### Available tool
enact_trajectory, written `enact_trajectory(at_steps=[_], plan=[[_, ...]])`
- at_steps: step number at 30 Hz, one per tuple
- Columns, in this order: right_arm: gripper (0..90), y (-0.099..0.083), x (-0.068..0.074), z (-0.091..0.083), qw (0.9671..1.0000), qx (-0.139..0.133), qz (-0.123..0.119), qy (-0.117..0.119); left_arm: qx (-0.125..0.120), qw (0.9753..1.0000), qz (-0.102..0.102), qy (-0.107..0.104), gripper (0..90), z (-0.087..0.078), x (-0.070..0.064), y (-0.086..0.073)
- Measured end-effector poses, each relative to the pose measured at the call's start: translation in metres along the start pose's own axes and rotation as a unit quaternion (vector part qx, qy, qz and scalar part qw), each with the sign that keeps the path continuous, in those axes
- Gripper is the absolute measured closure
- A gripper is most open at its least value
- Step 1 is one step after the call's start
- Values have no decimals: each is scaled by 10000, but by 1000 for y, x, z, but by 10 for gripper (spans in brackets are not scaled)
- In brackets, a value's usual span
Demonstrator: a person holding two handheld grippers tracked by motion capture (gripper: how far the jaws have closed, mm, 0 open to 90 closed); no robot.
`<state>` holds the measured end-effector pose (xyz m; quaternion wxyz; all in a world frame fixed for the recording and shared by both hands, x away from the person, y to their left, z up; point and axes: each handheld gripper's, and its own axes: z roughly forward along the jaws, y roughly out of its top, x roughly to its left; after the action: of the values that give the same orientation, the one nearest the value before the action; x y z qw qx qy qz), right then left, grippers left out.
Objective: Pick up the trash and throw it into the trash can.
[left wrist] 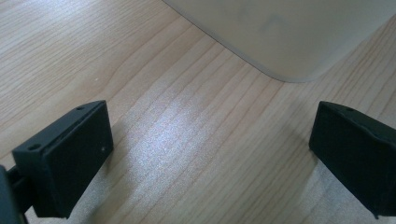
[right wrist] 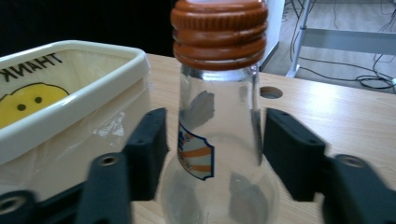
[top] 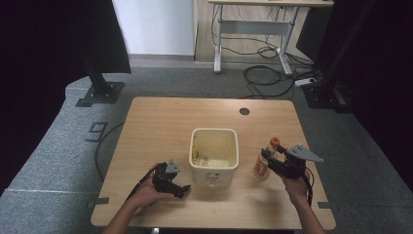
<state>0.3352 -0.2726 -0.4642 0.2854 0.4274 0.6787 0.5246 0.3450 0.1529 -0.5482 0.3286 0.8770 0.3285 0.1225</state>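
A clear glass bottle (top: pixel 263 165) with an orange screw cap (right wrist: pixel 219 32) and a striped label stands upright on the wooden table (top: pixel 160 122), right of a cream plastic bin (top: pixel 214 132). My right gripper (top: pixel 267 159) is open around it; in the right gripper view a jaw sits on each side of the bottle (right wrist: pixel 217 130), with a thin gap on the left. My left gripper (top: pixel 184 190) lies low at the bin's front left corner. Its jaws are wide open over bare wood, and the bin's wall (left wrist: pixel 280 32) is just ahead.
The bin (right wrist: pixel 70 98) is lined with a plastic bag and holds some scraps at the bottom. A cable hole (top: pixel 244 111) marks the table's far right. Beyond the table are a black stand base (top: pixel 100 91), floor cables (top: pixel 272 73) and another desk (top: pixel 253 24).
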Motion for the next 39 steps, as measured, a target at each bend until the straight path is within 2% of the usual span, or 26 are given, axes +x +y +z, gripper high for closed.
enact_trajectory(at_steps=[7, 10, 14, 20, 31, 39], plan=[[512, 3, 1, -3, 10000, 13, 9, -23, 2, 10000, -1, 2, 0, 0, 0, 0], [521, 5, 3, -3, 10000, 40, -61, -48, 2, 10000, -1, 3, 0, 0, 0, 0], [525, 6, 2, -6, 10000, 15, -3, -30, 1, 10000, -1, 2, 0, 0, 0, 0], [527, 14, 1, -14, 9999, -104, 31, -68, -1, 10000, 0, 2, 0, 0, 0, 0], [530, 37, 12, -33, 9986, -501, -57, 136, 3, 10000, -14, 16, 0, 0, 0, 0], [531, 47, 20, -38, 9976, -630, -131, 249, 4, 10000, -17, 17, 0, 0, 0, 0]])
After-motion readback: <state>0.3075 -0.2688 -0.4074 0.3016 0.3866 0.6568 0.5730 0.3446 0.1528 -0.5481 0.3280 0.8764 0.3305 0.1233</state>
